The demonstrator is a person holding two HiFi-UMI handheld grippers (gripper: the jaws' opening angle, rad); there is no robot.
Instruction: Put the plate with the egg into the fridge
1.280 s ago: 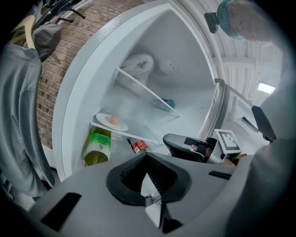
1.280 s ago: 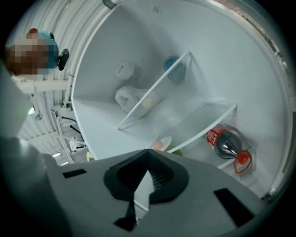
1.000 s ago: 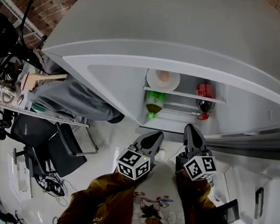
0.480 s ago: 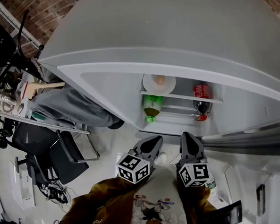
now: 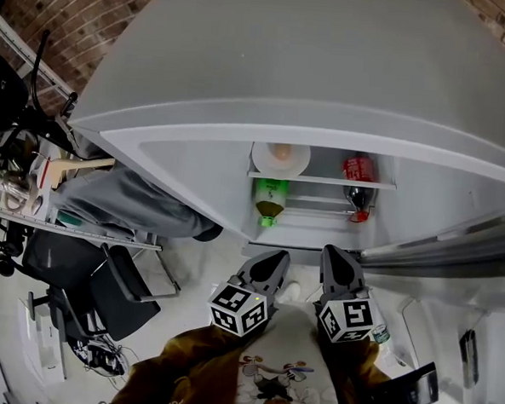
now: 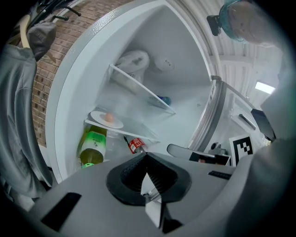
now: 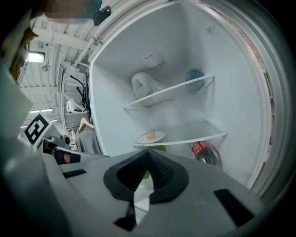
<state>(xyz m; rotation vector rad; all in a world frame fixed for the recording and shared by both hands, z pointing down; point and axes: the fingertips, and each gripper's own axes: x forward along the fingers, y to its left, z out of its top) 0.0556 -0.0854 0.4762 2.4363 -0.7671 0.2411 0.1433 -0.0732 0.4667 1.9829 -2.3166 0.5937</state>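
Note:
The fridge [image 5: 328,82] stands open in front of me. On its lower glass shelf sits a white plate [image 5: 280,160] with a tan egg [image 5: 280,152] on it; the plate [image 6: 107,120] and the plate [image 7: 150,138] also show in both gripper views. My left gripper [image 5: 276,256] and right gripper [image 5: 331,251] hover side by side before the fridge, short of the shelf. Both are shut with nothing between their jaws. In the gripper views the left gripper [image 6: 147,155] and right gripper [image 7: 148,152] point toward the shelf.
Under the plate's shelf lie a green bottle [image 5: 269,202] and a red cola bottle [image 5: 357,182]. The upper shelf holds a white bag [image 7: 143,83] and a blue item [image 7: 194,75]. The open door [image 5: 437,251] juts out at right. A grey garment [image 5: 125,189] and black chair [image 5: 102,282] stand left.
The right gripper has rolled a little about its own axis. The head view has shifted, so the fridge interior sits slightly higher and further left. The plate stays on the shelf.

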